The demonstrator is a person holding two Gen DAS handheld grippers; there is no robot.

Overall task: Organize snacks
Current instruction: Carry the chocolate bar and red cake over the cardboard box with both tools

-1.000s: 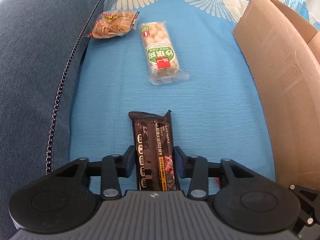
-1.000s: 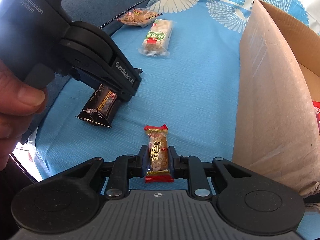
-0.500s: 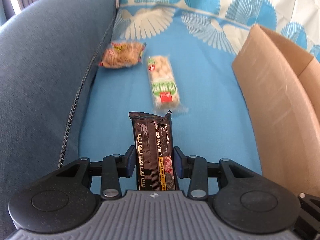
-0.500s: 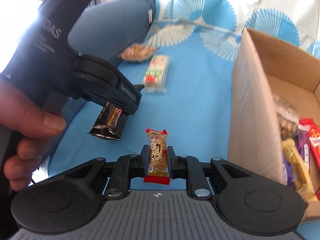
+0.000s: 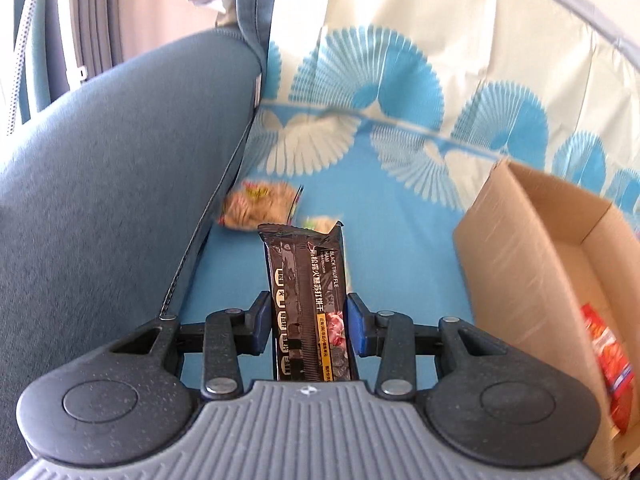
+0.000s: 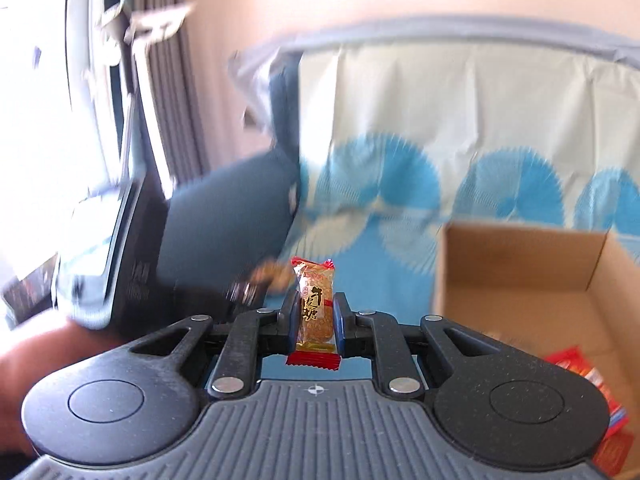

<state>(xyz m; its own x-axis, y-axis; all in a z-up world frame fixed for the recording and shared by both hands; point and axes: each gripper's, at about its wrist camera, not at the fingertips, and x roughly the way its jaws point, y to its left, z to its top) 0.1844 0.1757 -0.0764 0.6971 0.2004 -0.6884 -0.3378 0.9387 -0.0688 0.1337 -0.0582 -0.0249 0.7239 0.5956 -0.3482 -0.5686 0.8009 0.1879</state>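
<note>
While both sets of fingers held wrappers pointing lengthwise ahead, the dark cracker pack (image 5: 308,304) and the small candy (image 6: 315,308), the cardboard box (image 6: 520,264) lay off to their right.

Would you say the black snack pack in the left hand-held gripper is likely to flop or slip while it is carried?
The black pack probably stays stiff: it stands straight above the left hand-held gripper. Its glossy wrapper may slip. It looks light.

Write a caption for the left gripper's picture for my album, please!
The left gripper holds a dark snack bar above the blue cloth, beside an open cardboard box.
</note>
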